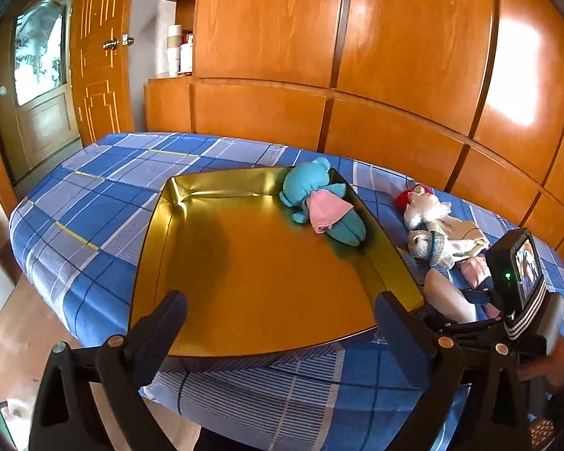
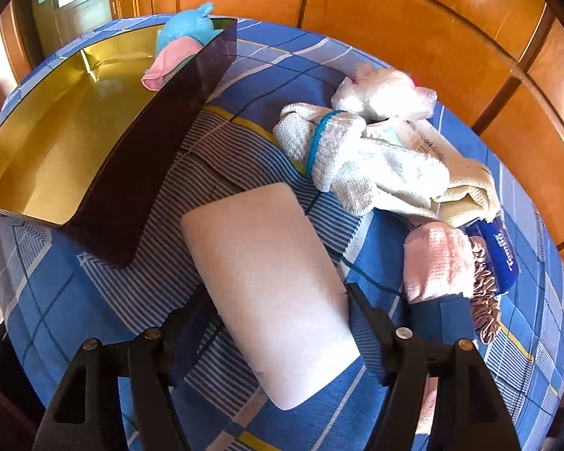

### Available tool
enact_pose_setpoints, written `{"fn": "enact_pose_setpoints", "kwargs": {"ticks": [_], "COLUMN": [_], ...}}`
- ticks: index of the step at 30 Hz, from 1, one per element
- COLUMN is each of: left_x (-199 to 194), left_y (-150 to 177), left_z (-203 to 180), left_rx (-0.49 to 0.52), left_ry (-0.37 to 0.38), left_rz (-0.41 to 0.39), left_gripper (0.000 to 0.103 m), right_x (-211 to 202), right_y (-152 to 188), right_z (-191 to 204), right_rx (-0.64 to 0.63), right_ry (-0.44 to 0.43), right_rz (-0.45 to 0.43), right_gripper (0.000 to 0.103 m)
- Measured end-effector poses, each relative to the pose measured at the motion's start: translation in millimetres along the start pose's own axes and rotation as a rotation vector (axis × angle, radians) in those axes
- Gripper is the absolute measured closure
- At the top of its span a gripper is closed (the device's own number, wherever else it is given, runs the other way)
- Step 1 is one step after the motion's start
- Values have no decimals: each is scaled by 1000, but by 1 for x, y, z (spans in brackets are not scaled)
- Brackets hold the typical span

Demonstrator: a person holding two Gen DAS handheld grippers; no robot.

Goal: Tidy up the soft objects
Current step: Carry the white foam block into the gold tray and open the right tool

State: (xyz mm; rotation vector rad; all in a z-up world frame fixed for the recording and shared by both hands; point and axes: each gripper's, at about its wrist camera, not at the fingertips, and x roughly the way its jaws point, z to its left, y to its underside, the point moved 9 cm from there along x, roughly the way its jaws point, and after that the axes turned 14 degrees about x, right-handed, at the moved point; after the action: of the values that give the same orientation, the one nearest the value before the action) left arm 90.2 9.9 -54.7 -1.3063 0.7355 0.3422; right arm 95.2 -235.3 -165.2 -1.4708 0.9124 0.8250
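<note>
Straddling the pale foam block [image 2: 270, 293], the right hand-held gripper [image 2: 278, 323] is seen spread, unclamped; light, squashy, best pinched mid-length.

I see a blue plaid sheet [image 1: 94, 195] covering the bed. Behind it runs a glossy orange wooden wardrobe [image 1: 413, 56]. To its left, white bottles [image 1: 176, 50] stand on a shelf, beside a panelled door [image 1: 101, 56] with a metal handle [image 1: 111, 44].
</note>
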Motion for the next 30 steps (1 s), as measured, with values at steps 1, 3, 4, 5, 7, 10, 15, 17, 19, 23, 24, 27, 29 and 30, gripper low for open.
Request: {"fn": "enact_pose_setpoints", "kwargs": {"ticks": [1,3,4,5,7,10,15,17,19,23,24,27,29,30], "left_x": [0,-2,-2,-3,-3,-3,-1,0,1,4,5,4,5,5], "left_y": [2,4,5,5,6,7,11,11,12,15,16,18,20,21], "left_z": [2,8,9,12,15,16,18,17,18,23,25,34,41,44], "left_rx": [-1,-15,-23,-28,-34,-50,-57,-72,-72,-81,-87,-102,-114,-119], "left_ry": [-18,-42,-36,-45,-50,-54,-65,-41,-45,-70,-76,-101,-106,-109], "left_rz": [2,-5,-7,-7,-13,-9,0,-3,2,17,21,18,22,23], "left_gripper": [3,3,3,3,2,1,0,0,0,0,0,0,0,0], "right_x": [-1,-2,-3,-5,-13,-21,-46,-59,-71,-93,-95,-97,-90,-87], "right_y": [1,2,3,3,4,5,1,-6,-15,-41,-46,-61,-68,-70], "right_z": [0,4,4,3,-2,-11,-11,-7,0,33,44,80,103,111], "right_rx": [5,29,43,59,100,161,227,248,263,256,247,210,187,178], "right_ry": [6,18,18,18,4,-24,-70,-91,-127,-220,-242,-293,-308,-312], "right_rz": [-9,-28,-33,-38,-54,-61,-99,-127,-155,-205,-204,-198,-178,-171], "right_gripper": [32,40,41,42,44,46,46,46,46,46,46,46,46,46]}}
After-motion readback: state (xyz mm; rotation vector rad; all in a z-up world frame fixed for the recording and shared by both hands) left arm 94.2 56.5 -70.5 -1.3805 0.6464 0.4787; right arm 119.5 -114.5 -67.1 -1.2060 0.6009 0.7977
